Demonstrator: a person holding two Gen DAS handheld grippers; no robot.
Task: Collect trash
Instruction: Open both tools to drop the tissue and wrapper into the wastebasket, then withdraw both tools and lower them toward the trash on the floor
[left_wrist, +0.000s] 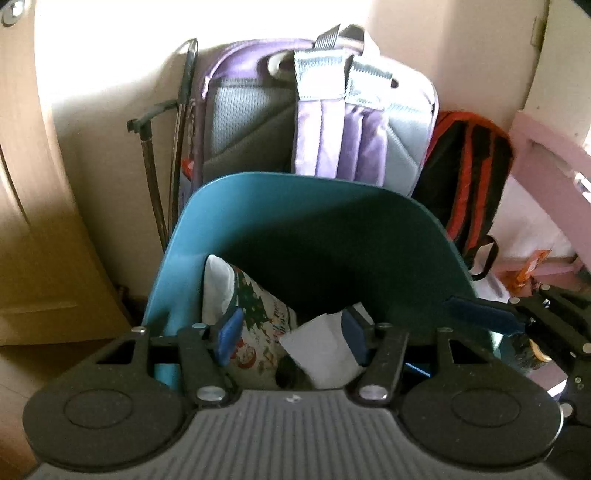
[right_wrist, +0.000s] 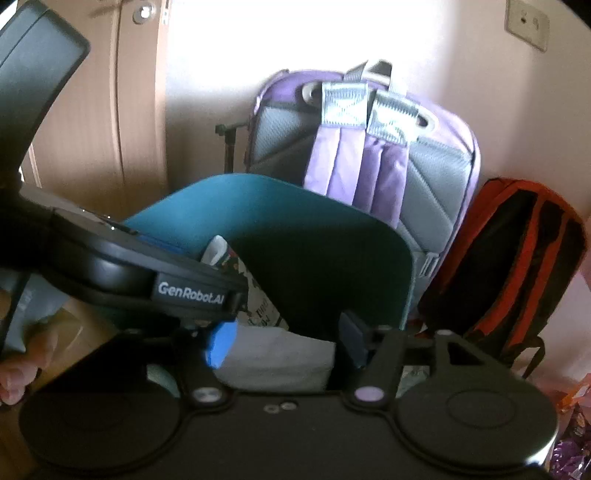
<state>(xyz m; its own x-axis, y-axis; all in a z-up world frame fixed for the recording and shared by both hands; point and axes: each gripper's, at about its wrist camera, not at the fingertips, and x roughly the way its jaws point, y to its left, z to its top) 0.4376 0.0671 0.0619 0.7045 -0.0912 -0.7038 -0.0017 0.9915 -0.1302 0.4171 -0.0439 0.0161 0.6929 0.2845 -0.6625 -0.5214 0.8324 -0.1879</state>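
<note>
Two bits of trash sit in the teal bin (left_wrist: 303, 236): a printed Xmas-pattern wrapper (left_wrist: 258, 314) leaning on the left wall, and a white paper scrap (left_wrist: 321, 350) w/ its edge just by the left gripper (left_wrist: 291, 334). Its jaws stand apart, pads not pressing the paper, so it looks dropped, not held. Right gripper (right_wrist: 284, 341) also open over the bin mouth, nothing clamped; a pale scrap (right_wrist: 277, 358) shows between its fingers but untouched. Step in hand: release into bin, I'd say. Next move prob. calls for pulling both back and hunting more litter. Behind: purple backpack (left_wrist: 332, 122), red-black bag (left_wrist: 469, 177) against the wall.
</note>
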